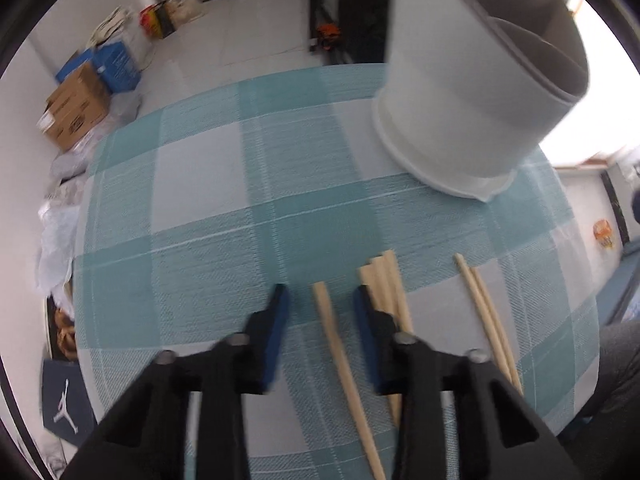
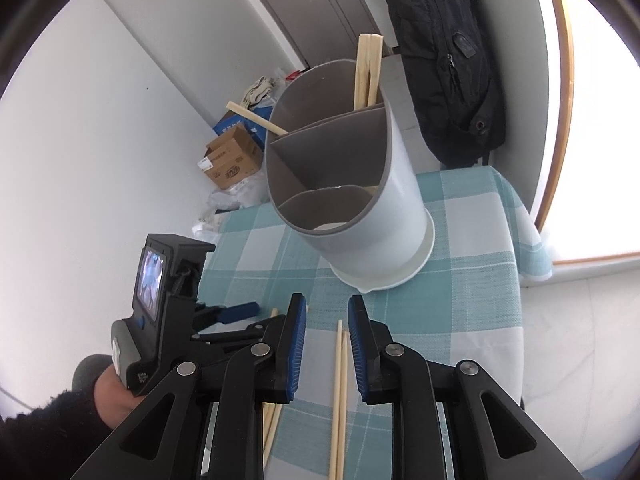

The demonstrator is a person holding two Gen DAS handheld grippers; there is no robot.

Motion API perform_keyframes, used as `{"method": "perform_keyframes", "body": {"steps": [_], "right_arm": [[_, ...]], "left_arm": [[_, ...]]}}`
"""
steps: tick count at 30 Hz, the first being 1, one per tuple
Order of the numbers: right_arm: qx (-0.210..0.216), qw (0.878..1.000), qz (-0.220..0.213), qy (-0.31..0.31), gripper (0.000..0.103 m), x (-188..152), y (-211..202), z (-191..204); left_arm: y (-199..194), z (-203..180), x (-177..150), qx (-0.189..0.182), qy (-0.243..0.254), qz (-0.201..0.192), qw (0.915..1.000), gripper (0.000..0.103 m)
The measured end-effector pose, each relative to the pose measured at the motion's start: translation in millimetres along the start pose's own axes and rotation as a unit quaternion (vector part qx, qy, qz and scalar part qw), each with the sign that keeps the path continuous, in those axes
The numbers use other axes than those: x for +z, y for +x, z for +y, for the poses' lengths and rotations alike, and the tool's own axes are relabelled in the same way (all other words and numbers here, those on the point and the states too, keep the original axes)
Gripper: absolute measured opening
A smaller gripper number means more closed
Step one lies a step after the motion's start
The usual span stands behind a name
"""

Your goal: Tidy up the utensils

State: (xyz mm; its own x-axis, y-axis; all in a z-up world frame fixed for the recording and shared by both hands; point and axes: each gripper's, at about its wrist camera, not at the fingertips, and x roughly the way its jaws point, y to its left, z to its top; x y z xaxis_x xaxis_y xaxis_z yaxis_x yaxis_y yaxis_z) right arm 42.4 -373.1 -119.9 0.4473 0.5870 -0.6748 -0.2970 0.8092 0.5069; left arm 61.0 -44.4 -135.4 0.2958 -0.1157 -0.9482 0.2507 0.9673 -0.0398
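The holder [image 2: 352,184] stands on the cloth [image 1: 200,208] with some chopsticks [image 2: 368,68] already inside. More sticks [image 1: 384,288] lie loose on the cloth, so much is left. The left gripper [image 1: 320,304] is open around one stick [image 1: 332,328], not pinching it. The right gripper [image 2: 327,320] is open over a pair [image 2: 339,360], holding nothing.

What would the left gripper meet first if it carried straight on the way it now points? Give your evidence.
Probably the single chopstick lying on the checked tablecloth: it sits between the open fingers of the left gripper, which points steeply down. Depth is unclear, so it may reach cloth beside it.
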Motion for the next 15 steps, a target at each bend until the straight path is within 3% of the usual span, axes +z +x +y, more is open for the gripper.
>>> {"method": "perform_keyframes", "body": {"steps": [3,7,15], "right_arm": [[-0.002,1.000,0.006,-0.005,0.022,-2,3,3],[-0.004,0.999,0.025,-0.025,0.022,-7,15,14],[-0.010,0.994,0.084,-0.072,0.022,-19,56,40]], "left_arm": [[-2,-3,-2,-0.022,0.017,-0.009,0.9996,0.003],[-3,17,-4,-0.079,-0.027,-0.023,0.9962,0.002],[-31,49,-9,-0.111,-0.084,-0.109,0.9842,0.002]]}}
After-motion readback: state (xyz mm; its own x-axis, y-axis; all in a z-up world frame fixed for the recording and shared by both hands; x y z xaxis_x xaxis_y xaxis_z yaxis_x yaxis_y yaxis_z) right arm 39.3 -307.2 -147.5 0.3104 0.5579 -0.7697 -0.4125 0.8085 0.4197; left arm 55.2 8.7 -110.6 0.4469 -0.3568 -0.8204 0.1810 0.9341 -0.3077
